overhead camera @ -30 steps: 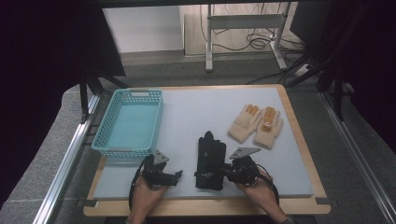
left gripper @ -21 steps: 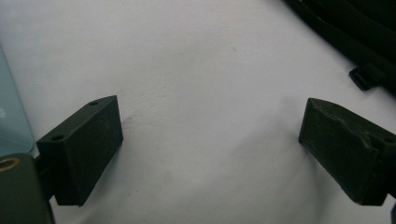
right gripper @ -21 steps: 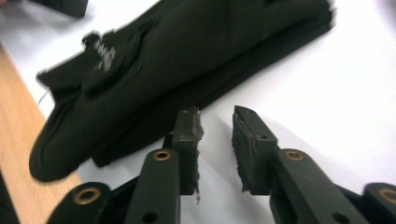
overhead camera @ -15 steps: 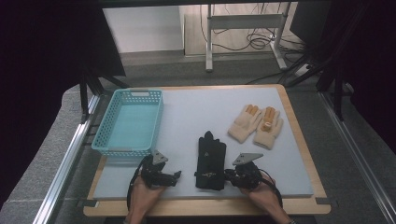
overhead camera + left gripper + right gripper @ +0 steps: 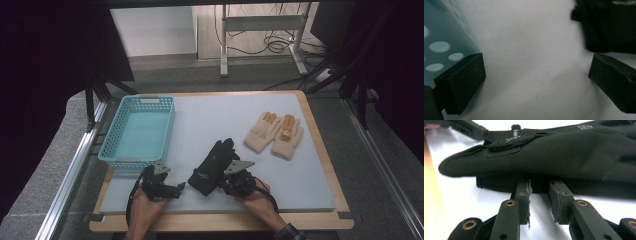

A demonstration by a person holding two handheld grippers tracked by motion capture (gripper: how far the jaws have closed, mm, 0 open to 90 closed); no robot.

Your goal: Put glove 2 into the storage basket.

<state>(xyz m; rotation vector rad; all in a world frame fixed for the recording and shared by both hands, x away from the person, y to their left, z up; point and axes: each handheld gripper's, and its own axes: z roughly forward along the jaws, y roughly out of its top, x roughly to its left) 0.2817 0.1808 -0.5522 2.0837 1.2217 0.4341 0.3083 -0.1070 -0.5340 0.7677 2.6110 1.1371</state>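
Two black gloves [image 5: 212, 167], two cream gloves [image 5: 274, 134], one basket [image 5: 120, 155]

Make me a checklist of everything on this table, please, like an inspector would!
Surface: pale grey mat on a wooden board, flat and dry.
Job's things: black gloves stacked near the front edge; turquoise basket at the left with nothing in it.
Clutter: pair of cream gloves with orange fingertips, lying side by side at the right.
Grippers: left hand-held gripper open over bare mat, beside the basket wall; its jaws have just been opening. Right hand-held gripper at the black gloves' lower edge, jaws narrow with a gap between them.
Cables: black cables trail from each gripper; more on the floor behind.
Surroundings: metal frame legs, dark curtains.
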